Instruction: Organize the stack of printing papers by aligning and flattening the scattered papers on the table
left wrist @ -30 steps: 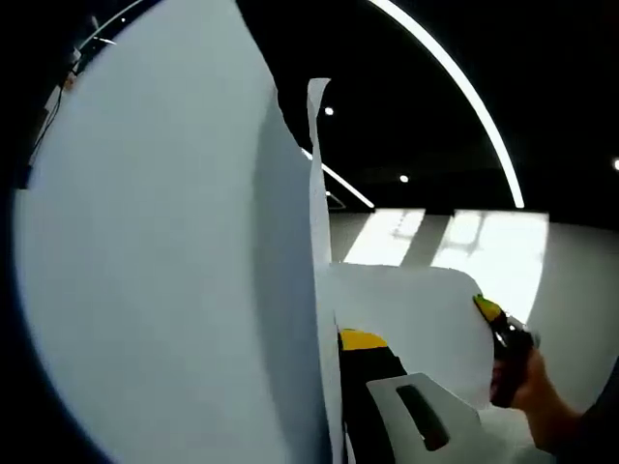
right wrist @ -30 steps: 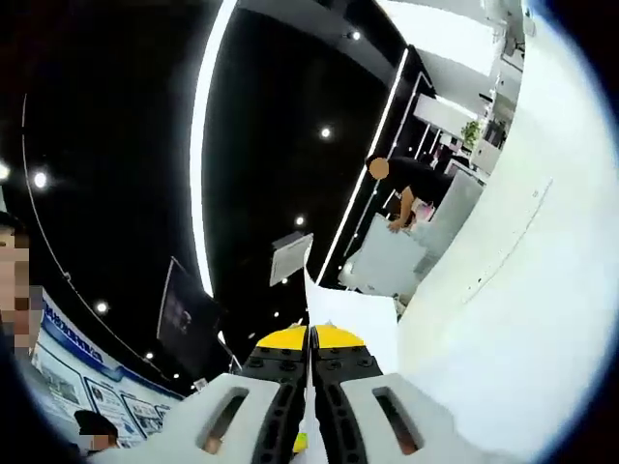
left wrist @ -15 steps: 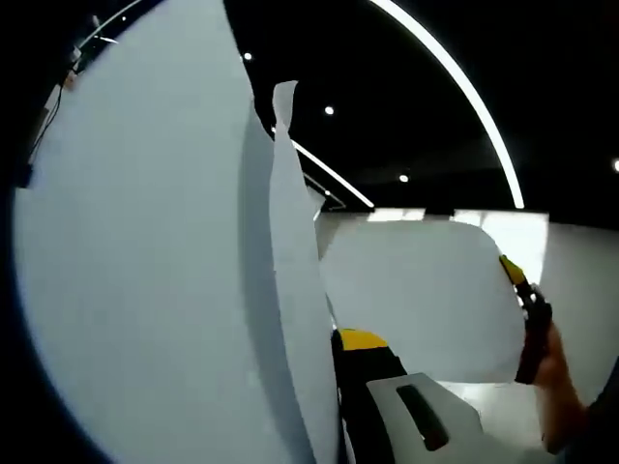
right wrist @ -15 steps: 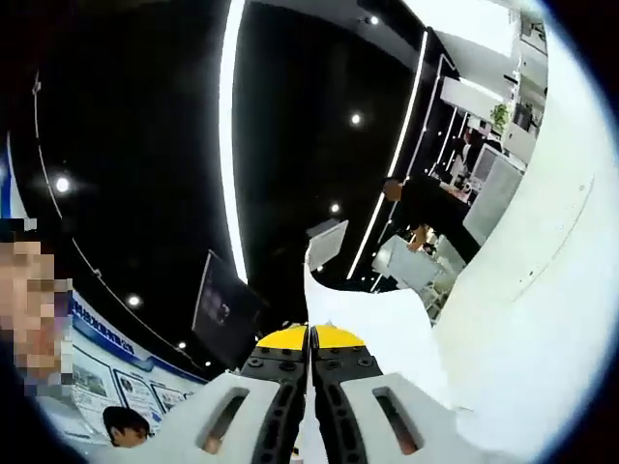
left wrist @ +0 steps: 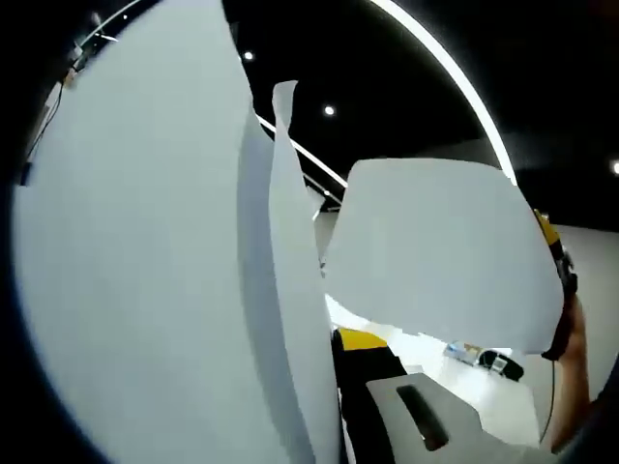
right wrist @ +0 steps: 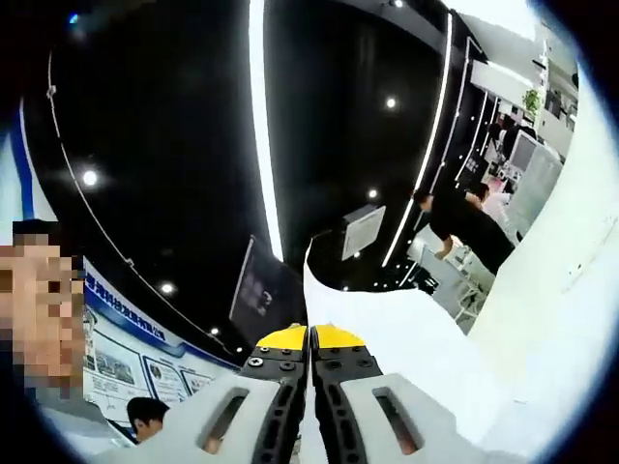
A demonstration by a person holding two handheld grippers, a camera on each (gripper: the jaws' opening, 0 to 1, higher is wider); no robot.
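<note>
Both claws are pinched on the papers [left wrist: 145, 251], which are lifted off the table and held up in the air toward the dark ceiling, not lying flat. In the left gripper view the left gripper [left wrist: 334, 348] has its jaws closed on the sheets' edge at about 6 o'clock, with one broad sheet bowing out toward 9 o'clock and a thinner leaf standing up toward 12. The far end of the sheets curls over at 3 o'clock, where the right gripper [left wrist: 553, 261] and a hand [left wrist: 571, 377] grip it. In the right gripper view, that claw's yellow-tipped jaws press together on the papers' thin edge [right wrist: 311, 319] at 6 o'clock, and the sheets spread toward 4 o'clock. To do this step well, I judge the two grips should stay level and evenly tensioned so the leaves do not fan apart. The stack should then come down on one long edge and be tapped square before either claw lets go. The loose upright leaf looks likeliest to slip.
</note>
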